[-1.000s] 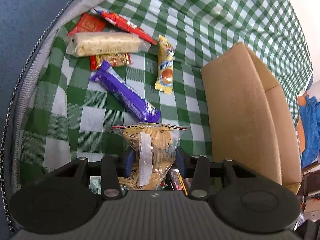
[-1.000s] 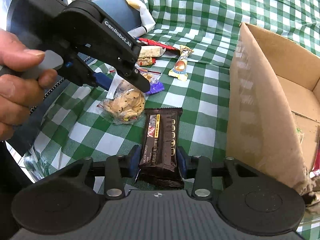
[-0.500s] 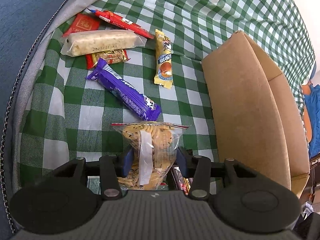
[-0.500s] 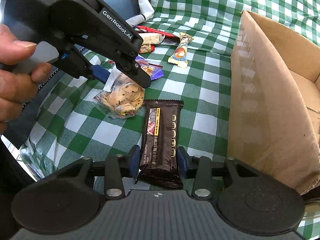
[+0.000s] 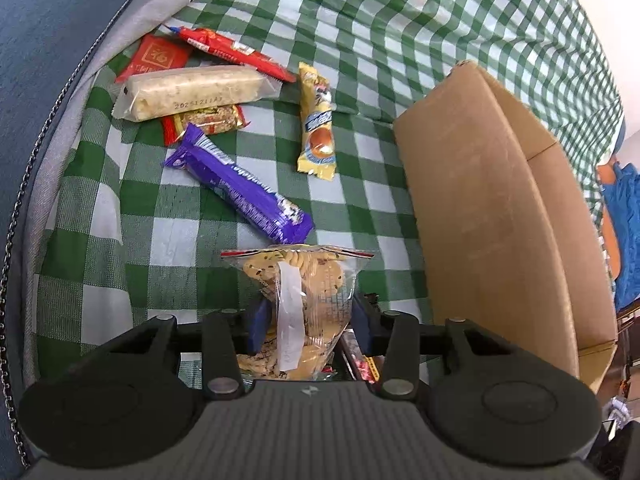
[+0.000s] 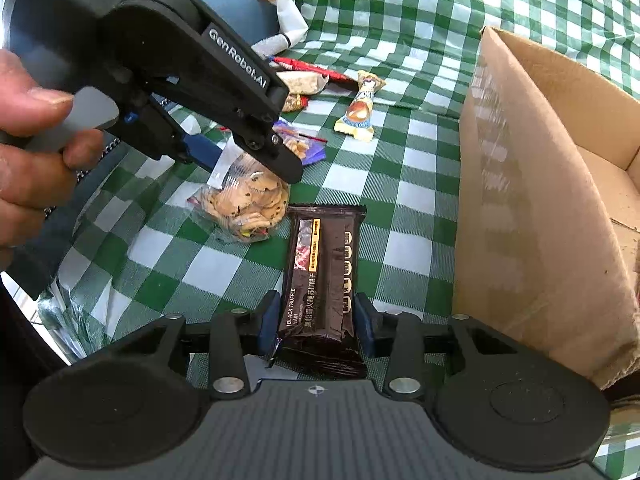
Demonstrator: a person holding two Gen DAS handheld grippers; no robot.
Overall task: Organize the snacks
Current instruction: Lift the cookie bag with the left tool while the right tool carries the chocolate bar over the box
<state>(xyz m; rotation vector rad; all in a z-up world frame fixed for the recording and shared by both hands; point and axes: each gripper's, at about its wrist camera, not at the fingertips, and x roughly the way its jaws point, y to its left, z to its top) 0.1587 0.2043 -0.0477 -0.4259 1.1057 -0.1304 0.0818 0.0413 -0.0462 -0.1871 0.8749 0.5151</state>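
The left gripper (image 5: 306, 314) is closing its jaws on a clear bag of cookies (image 5: 298, 300), while the right gripper (image 6: 316, 314) clamps a dark cracker packet (image 6: 322, 276) by its near end, both snacks low over the green checked cloth (image 5: 400, 32). The open cardboard box (image 6: 532, 200) stands just beside them, apparently where the snacks are headed. Farther off, a purple bar (image 5: 240, 188), a yellow packet (image 5: 317, 124) and red wrappers (image 5: 236, 52) wait on the cloth.

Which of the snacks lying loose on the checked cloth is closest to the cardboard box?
The yellow packet with the round orange picture. It lies nearest the cardboard box; the purple bar and the red and clear wrappers sit farther away.
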